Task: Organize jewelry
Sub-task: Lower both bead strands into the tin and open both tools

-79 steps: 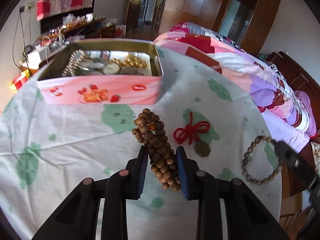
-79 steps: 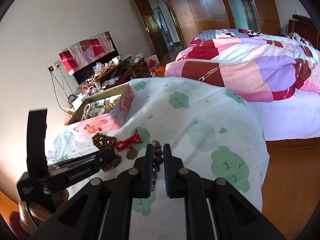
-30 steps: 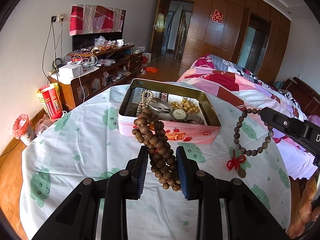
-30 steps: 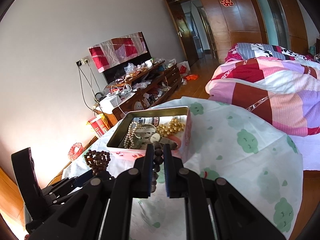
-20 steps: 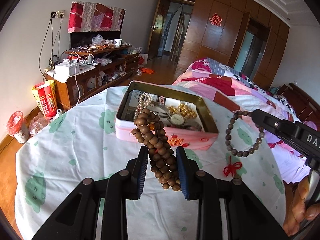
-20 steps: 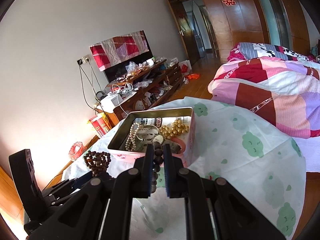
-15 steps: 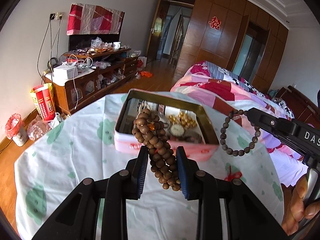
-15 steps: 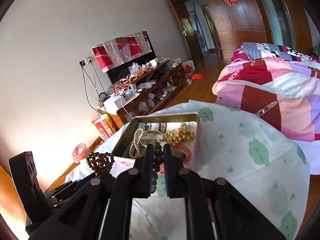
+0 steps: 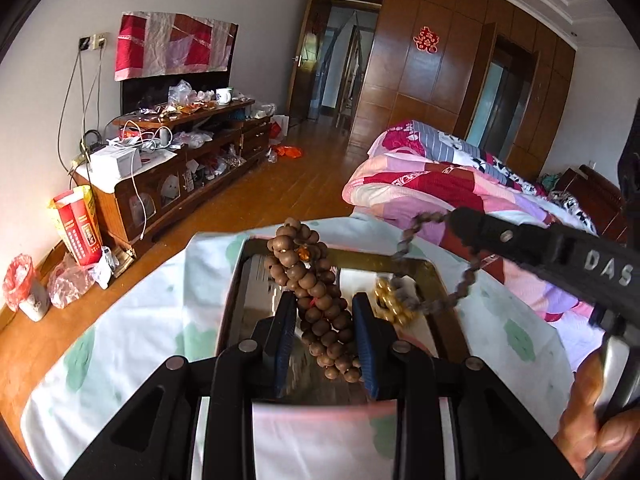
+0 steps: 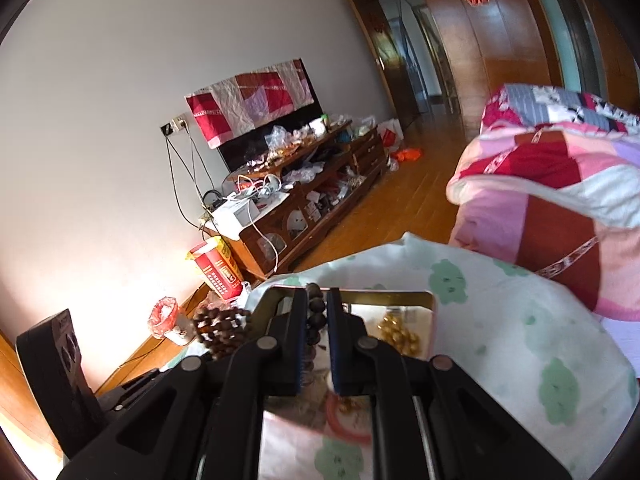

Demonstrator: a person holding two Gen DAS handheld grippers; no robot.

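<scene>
Carrying both bracelets over the open tin box [image 9: 434,276] looks like the step in hand. The left gripper [image 9: 325,332] clamps a bunched brown wooden bead bracelet [image 9: 316,300]; the right gripper [image 10: 317,332] pinches a thinner dark bead bracelet [image 9: 460,300] draping toward gold beads [image 9: 390,304] inside. Next, I judge, each pair of jaws should spread above the tin.

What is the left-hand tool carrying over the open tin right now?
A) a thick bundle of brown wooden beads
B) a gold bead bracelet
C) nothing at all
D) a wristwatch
A: the left gripper has its jaws shut on the bundle of brown wooden beads, held above the tin; the gold beads lie inside the tin, not in the jaws.
</scene>
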